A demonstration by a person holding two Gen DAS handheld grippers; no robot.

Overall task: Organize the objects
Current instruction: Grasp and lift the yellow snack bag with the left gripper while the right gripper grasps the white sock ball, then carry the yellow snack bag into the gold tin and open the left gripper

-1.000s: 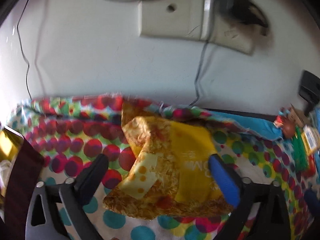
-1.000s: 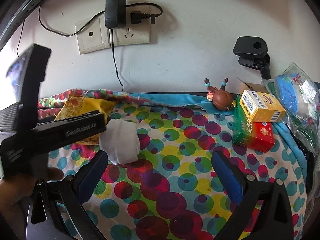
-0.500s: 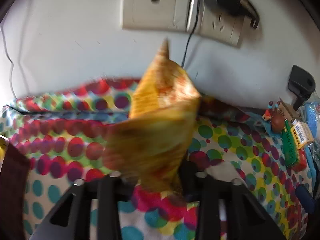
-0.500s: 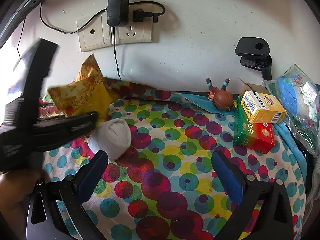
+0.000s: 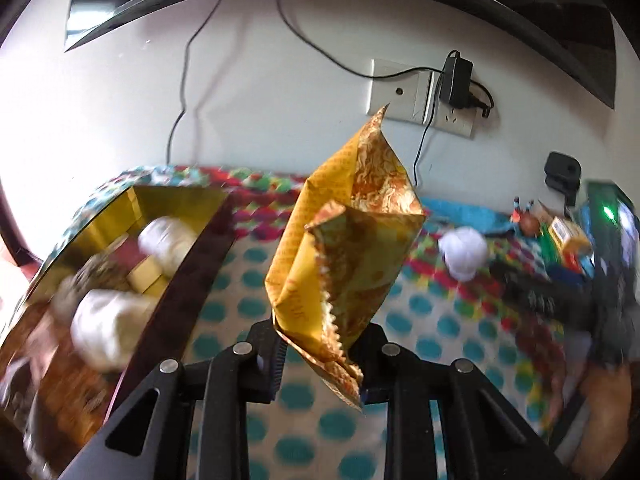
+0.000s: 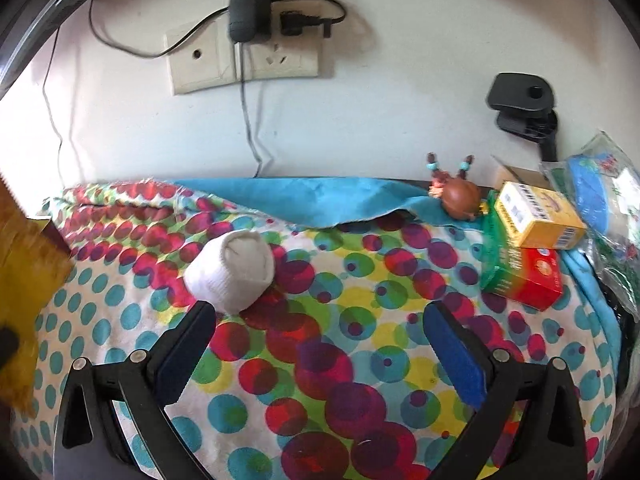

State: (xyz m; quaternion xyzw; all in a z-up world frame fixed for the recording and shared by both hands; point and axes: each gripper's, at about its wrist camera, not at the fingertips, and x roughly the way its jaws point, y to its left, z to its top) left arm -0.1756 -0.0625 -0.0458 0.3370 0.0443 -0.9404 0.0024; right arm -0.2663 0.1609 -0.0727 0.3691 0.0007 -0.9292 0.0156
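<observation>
My left gripper is shut on a yellow-orange snack packet, which stands up in the air above the dotted cloth. To its left lies an open gold-lined box with white rolled bundles and other items inside. A white rolled sock rests on the cloth just beyond the left finger of my right gripper, which is open and holds nothing. The sock also shows at the right in the left wrist view. The packet's blurred edge shows at the far left of the right wrist view.
A brown toy figure, a yellow box stacked on a red-green box and a plastic bag stand at the back right. A wall socket with a charger and a black clamp are on the wall behind.
My left gripper closed on the snack packet, lifted it off the cloth and swung it left toward the gold-lined box. The right gripper stayed still.
</observation>
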